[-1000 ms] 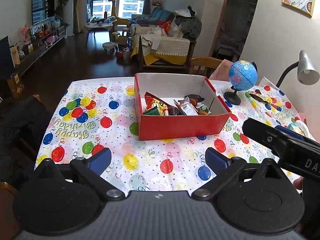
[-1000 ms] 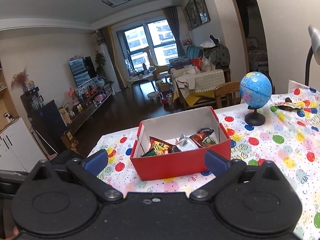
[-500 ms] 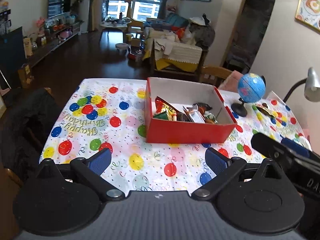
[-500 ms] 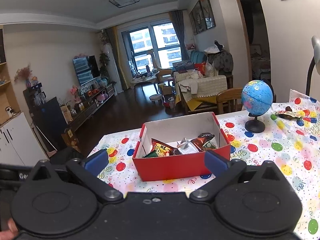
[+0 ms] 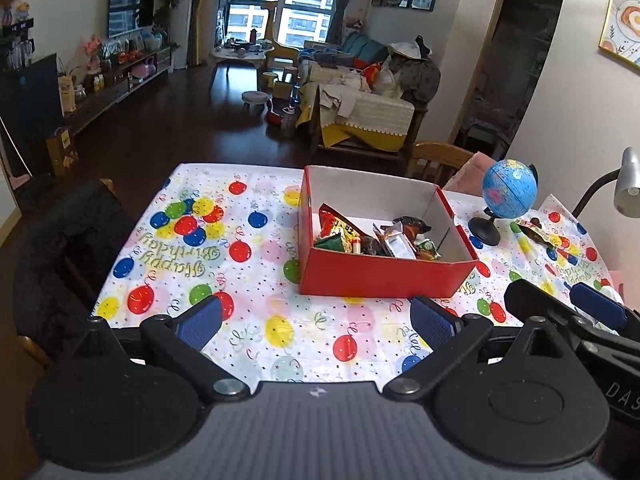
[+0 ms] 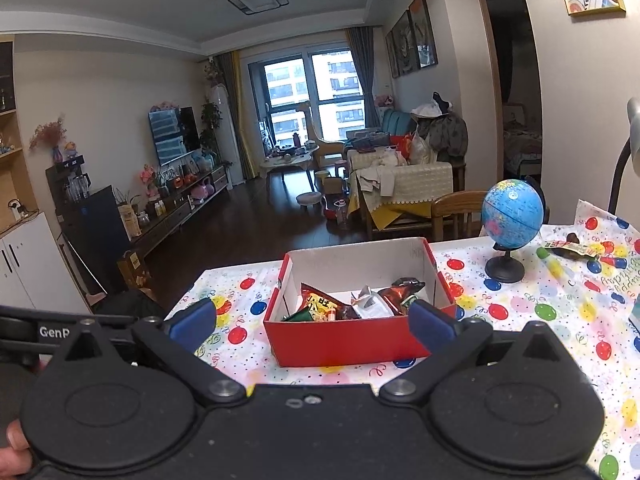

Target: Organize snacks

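My left gripper point(image 5: 316, 322) and right gripper point(image 6: 312, 322) hover spread wide, empty, over the tablecloth's point(image 5: 256, 276) near edge — snack packets point(image 5: 372, 236) fill the red box point(image 5: 380, 276) mid-table.

Ahead of my grippers, I see the balloon-print table point(image 5: 240, 280) carrying a red box point(image 5: 380, 276), a globe point(image 5: 508, 192) and one loose snack packet point(image 5: 536, 230).

- The box point(image 5: 380, 276) is red outside and white inside.
- The tablecloth point(image 5: 256, 264) is white, printed with red, blue, yellow and green balloons and small dots.
- The globe point(image 5: 509, 189) is blue on a black stand.
- Both gripper bodies are black, with blue pads point(image 5: 198, 322).
- The snack packets point(image 6: 352, 304) are red, green and silver.
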`<state>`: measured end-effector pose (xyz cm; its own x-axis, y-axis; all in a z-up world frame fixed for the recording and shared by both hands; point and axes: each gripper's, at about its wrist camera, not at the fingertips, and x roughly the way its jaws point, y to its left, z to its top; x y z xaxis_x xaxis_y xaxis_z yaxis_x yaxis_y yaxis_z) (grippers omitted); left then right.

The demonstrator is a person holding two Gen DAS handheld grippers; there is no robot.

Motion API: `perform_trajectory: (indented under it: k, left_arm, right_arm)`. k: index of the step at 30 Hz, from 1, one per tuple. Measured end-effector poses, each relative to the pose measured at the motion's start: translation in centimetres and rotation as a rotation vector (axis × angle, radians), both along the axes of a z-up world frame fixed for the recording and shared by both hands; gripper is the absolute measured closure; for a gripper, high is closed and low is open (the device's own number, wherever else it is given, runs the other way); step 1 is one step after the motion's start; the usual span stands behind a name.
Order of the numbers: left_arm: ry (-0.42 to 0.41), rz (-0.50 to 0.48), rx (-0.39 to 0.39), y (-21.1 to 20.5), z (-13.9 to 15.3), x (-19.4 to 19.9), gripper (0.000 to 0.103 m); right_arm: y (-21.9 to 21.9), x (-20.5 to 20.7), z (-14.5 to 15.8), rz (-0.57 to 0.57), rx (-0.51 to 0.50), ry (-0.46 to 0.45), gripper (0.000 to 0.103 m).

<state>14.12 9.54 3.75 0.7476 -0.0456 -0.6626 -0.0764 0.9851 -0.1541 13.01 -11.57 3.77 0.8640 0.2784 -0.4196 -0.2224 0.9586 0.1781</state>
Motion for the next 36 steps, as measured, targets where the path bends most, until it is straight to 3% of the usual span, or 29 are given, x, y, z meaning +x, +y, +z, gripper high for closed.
perform_trajectory:
  k: [36]
  left_arm:
    - [-0.015,-0.015,0.019,-1.6,0.9,-2.1,0.002]
  right_arm:
    - [-0.8,-2.0,0.4,-0.042,0.018,0.001,0.001]
